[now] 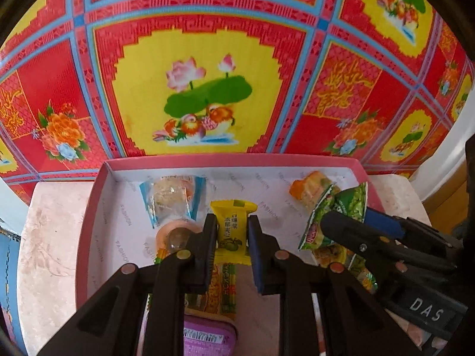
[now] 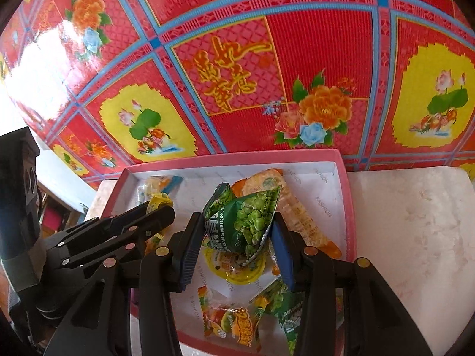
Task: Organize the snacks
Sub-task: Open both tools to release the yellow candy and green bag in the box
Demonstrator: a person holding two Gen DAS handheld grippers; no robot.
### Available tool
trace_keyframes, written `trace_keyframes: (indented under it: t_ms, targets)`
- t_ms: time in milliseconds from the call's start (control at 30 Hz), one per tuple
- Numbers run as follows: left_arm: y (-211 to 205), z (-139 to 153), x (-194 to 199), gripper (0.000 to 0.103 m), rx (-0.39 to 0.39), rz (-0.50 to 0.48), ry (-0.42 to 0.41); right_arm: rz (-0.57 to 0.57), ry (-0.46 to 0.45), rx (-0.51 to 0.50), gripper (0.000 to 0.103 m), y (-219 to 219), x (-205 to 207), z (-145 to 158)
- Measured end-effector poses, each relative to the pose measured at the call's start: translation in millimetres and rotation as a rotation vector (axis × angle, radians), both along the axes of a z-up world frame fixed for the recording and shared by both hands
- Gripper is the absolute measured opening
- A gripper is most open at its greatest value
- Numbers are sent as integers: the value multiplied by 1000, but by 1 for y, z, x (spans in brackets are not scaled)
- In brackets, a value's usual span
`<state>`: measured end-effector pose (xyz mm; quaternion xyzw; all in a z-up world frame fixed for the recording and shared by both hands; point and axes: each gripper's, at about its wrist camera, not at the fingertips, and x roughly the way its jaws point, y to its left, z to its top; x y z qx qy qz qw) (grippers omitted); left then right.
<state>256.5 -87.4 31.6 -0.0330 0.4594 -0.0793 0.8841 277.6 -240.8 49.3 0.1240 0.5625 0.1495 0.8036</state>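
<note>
My left gripper [image 1: 231, 230] is shut on a small yellow snack packet [image 1: 233, 216], held upright over the pink-rimmed box [image 1: 225, 160]. In the right wrist view the same gripper [image 2: 161, 207] shows at the left, with the yellow packet [image 2: 156, 201] at its tips. My right gripper [image 2: 237, 222] is shut on a crumpled green pea packet [image 2: 249, 222] above the box [image 2: 231, 158]. From the left wrist view it [image 1: 346, 215] comes in from the right with the green packet [image 1: 350, 198]. Both grippers point steeply down into the box.
Loose snacks lie in the white-lined box: a blue-edged clear packet [image 1: 172, 198], an orange packet [image 1: 311, 187], a jelly cup [image 1: 175, 237], a yellow cup [image 2: 237, 270], an orange-yellow packet [image 2: 234, 323]. The box rests on a pale marbled table [image 2: 409, 237] over a red patterned floor mat [image 1: 193, 89].
</note>
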Motion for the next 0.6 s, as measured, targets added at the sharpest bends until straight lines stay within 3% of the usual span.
trace_keyframes:
  t_ms: [200, 433, 600]
  targets:
    - [-8, -7, 6, 23, 7, 13, 15, -4, 3, 7, 47, 1, 1, 0]
    - [3, -7, 5, 35, -2, 31, 33, -7, 18, 20, 49, 6, 3, -5]
    - [13, -6, 3, 36, -10, 38, 42, -22, 15, 28, 55, 4, 1, -2]
